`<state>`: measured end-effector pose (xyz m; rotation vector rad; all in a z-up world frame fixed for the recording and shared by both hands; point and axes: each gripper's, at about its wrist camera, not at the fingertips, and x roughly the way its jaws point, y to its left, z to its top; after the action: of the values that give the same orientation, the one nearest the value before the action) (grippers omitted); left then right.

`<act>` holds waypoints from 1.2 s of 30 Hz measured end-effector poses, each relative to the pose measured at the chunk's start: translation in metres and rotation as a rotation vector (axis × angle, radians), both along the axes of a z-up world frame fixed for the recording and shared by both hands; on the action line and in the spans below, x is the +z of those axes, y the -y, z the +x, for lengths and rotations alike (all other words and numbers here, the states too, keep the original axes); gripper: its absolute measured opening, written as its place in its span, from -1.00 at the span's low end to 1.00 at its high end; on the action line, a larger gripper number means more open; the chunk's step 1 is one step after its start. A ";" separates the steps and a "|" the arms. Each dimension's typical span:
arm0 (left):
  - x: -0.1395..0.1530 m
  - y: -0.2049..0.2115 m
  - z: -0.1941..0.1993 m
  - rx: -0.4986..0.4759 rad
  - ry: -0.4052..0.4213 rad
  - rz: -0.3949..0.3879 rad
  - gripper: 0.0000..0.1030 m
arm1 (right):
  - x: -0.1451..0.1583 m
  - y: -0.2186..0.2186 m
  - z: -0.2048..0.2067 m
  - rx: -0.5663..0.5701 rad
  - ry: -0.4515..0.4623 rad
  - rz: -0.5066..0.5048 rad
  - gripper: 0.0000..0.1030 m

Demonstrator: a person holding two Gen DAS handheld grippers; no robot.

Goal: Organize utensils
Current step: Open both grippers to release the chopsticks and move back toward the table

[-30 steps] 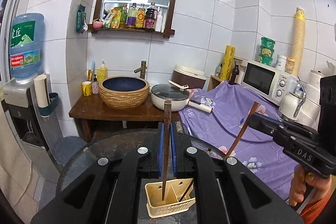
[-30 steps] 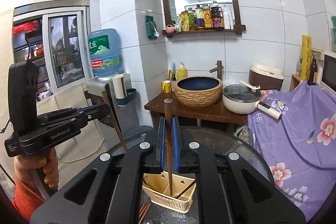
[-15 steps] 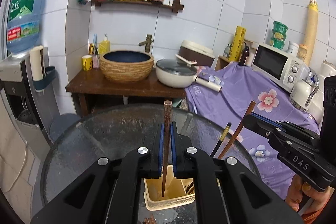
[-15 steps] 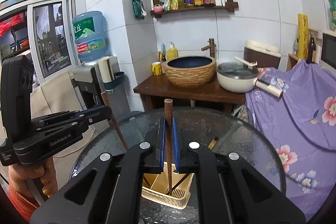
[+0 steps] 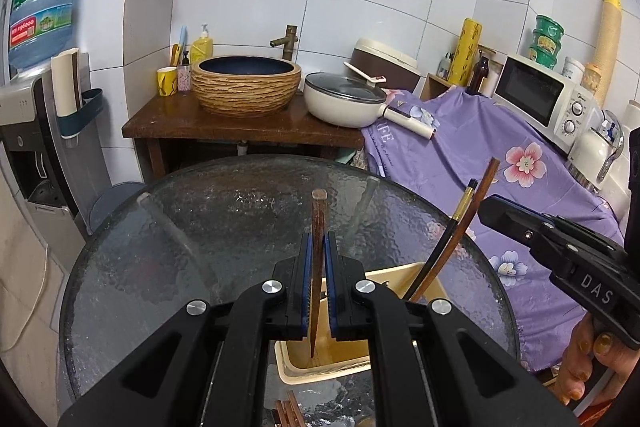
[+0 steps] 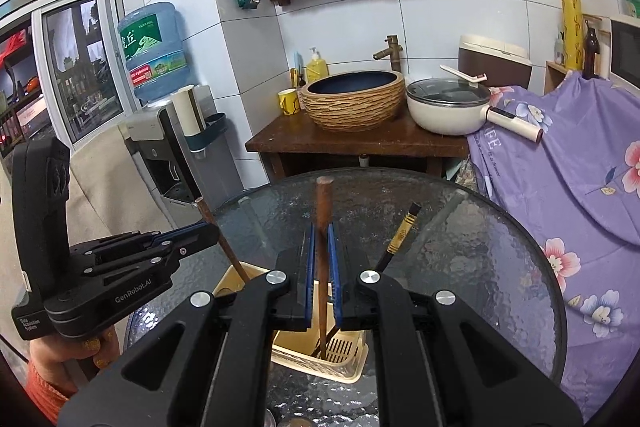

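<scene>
**Two chopsticks held over the caddy**

The left gripper [image 5: 317,287] has its blue-padded jaws pinched on a brown chopstick [image 5: 317,251], a round, dark wooden stick standing nearly upright. Its lower tip reaches down inside the caddy [image 5: 326,371], close to the floor; whether it touches cannot be told. The right gripper [image 6: 321,283] grips a second chopstick [image 6: 322,239] of the same wood in the same way, its tip down in the caddy's slotted compartment [image 6: 344,349].

Each gripper is matte black plastic with silver screw heads and ribbed blue pads. In the left view the right gripper [image 5: 486,205] comes in from the right, its chopstick slanting into the caddy. In the right view the left gripper [image 6: 210,233] enters from the left.

The caddy is a cream plastic box with upright walls, a divider and a grid of drain slots in the floor of one section. A black chopstick [image 6: 400,239] with a gold band near its top leans in it, slanting up to the right. More brown sticks [image 5: 286,413] lie flat on the table just in front of the caddy.

The table [image 5: 200,227] is round, of pebbled, translucent glass. Beyond it stand a dark wooden counter [image 5: 192,121] bearing a ribbed, woven-looking basin [image 5: 246,87] with a dark blue inside, and a lidded cream pan [image 5: 344,99]. A purple flowered cloth [image 5: 460,147] drapes to the right.
</scene>
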<state>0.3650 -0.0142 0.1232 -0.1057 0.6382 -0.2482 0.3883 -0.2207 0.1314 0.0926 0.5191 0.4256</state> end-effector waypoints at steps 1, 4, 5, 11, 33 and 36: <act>-0.001 0.000 0.001 -0.001 -0.006 -0.002 -0.88 | -0.001 0.001 0.000 -0.004 0.001 -0.001 -0.85; -0.003 0.000 0.003 -0.002 -0.011 -0.003 -0.88 | -0.001 0.001 -0.002 -0.010 0.011 -0.009 -0.85; -0.002 0.000 0.002 0.001 -0.007 -0.005 -0.88 | -0.001 0.001 -0.003 -0.013 0.021 -0.015 -0.85; 0.005 -0.008 -0.022 -0.003 0.043 -0.070 0.29 | -0.004 0.006 -0.021 -0.042 0.081 -0.034 0.05; -0.151 -0.039 -0.121 0.062 -0.231 0.164 0.29 | -0.192 -0.033 -0.115 0.042 -0.241 -0.229 0.33; -0.160 -0.037 -0.124 0.043 -0.251 0.165 0.27 | -0.203 -0.039 -0.119 0.037 -0.263 -0.240 0.33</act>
<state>0.2410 0.0227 -0.0373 0.0082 0.9023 -0.1406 0.2690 -0.1818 -0.0718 -0.0937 0.8276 0.3862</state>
